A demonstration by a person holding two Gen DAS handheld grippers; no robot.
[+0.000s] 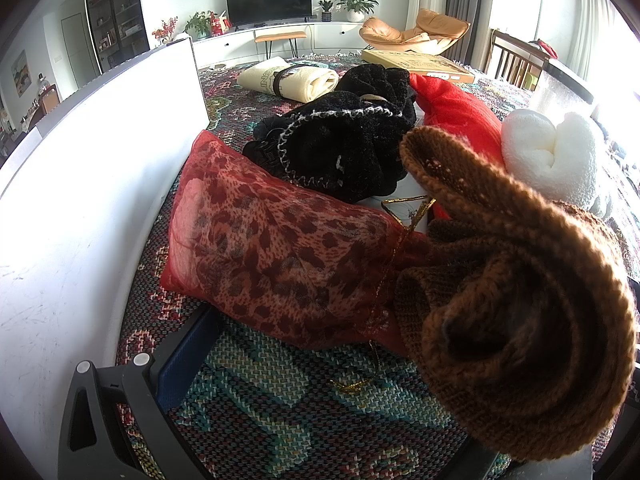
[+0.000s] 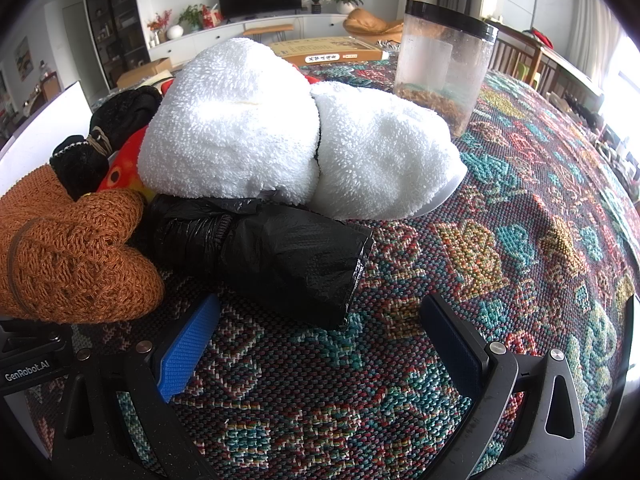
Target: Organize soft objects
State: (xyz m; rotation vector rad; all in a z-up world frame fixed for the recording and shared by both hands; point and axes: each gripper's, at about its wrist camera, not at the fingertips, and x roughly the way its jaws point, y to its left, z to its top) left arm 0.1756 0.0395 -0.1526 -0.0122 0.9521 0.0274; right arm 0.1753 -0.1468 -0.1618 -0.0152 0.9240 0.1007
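The soft things are lying in a loose heap on the patterned cloth (image 2: 500, 240), and no sorted group is showing, so by my reading the organizing is barely starting and nearly everything is left.

The right gripper (image 2: 320, 344) is standing open and empty, both blue pads (image 2: 188, 344) spread wide over bare cloth. Just ahead of it, slightly left, a black plastic roll (image 2: 280, 256) is lying crosswise; behind that a white towel (image 2: 288, 128) is resting against it. Far ahead to the right a clear jar (image 2: 444, 64) is standing upright, well apart from the heap.

Of the left gripper only the left finger (image 1: 132, 400) is showing; a brown knit (image 1: 520, 300) is filling the right side of its view, bunched up close and hiding the other finger, so I cannot tell whether the jaws are clamping it. Ahead, a red leopard pouch (image 1: 272, 252) is lying touching the knit, then a black fleece (image 1: 348, 148) and a red plush (image 1: 456, 112) further on. A white box wall (image 1: 80, 168) is running close along the left.

The pouch's gold cord (image 1: 404, 236) is trailing towards the knit and could snag. The heap is crowded, so lifting one piece is likely dragging its neighbours.
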